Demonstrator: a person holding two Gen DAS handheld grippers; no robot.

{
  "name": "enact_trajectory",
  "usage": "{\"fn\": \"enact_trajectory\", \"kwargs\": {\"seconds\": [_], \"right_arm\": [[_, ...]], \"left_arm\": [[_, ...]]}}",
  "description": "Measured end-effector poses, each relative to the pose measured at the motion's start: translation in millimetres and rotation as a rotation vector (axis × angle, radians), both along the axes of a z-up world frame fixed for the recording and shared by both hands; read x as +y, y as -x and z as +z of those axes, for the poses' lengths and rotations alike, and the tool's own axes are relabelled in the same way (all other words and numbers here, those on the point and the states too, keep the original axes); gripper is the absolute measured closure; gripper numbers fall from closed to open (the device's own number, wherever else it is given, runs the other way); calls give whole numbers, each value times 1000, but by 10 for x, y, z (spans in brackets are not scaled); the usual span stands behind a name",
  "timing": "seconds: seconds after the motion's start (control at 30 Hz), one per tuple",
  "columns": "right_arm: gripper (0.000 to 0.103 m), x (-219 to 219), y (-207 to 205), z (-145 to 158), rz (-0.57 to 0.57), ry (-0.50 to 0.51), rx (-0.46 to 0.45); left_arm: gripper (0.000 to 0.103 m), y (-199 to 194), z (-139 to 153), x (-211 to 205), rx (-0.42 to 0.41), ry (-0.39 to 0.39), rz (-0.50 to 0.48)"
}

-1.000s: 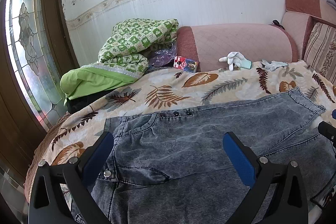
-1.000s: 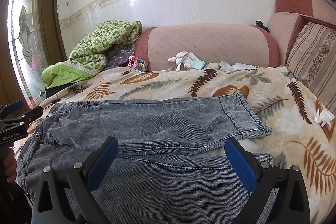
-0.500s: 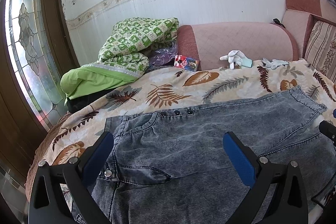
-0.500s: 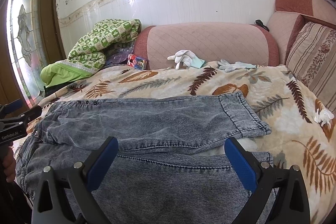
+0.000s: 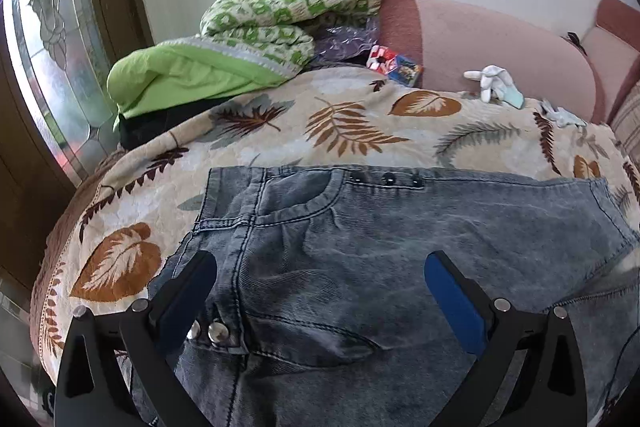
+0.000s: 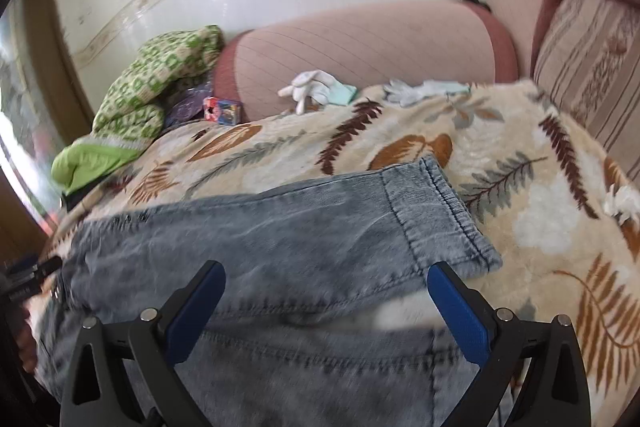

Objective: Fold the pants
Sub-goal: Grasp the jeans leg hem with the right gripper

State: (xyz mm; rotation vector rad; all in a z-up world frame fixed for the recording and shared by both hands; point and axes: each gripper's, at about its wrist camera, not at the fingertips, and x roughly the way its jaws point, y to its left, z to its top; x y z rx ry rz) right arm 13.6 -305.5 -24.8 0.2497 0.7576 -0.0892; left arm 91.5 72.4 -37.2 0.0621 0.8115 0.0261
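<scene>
The grey denim pants [image 5: 400, 251] lie flat on the leaf-print blanket [image 5: 352, 123] of the bed, their long axis running left to right across both views. The waistband end, with its metal buttons [image 5: 208, 331] and pocket, sits at the left, directly under the left tongs [image 5: 320, 291]. The far leg's hem [image 6: 440, 215] ends at the right, just beyond the right tongs [image 6: 324, 303]. Both tongs hover spread wide, released, holding nothing. The near leg runs under the right tongs toward the near edge, though motion blur there makes its outline uncertain. Since one leg lies far and the other near, the coming move probably turns on each hand taking its own end, left at the waist and right at the hems, so one leg folds over the other.
</scene>
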Motion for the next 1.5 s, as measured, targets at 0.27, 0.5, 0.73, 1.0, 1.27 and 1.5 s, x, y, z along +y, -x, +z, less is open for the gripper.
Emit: {"fn": "enact_trajectory", "kwargs": {"seconds": [0.27, 0.5, 0.73, 1.0, 1.27, 1.5], "right_arm": [[6, -540, -971, 28, -71, -59, 57], [27, -1023, -1613, -365, -180, -77, 247], [69, -971, -1720, -676, -216, 54, 337], [86, -879, -1171, -305, -232, 10, 155], [86, -640, -895, -210, -196, -26, 70], [88, -530, -943, -282, -173, 4, 71]], "left_arm": [[0, -914, -81, 647, 136, 99, 189], [0, -1426, -265, 1087, 194, 196, 279], [38, -1666, -487, 1361, 264, 260, 282], [36, -1640, -435, 1512, 250, 321, 279], [24, -1665, -515, 1406, 256, 338, 229], [96, -1713, -707, 1390, 294, 402, 193]]}}
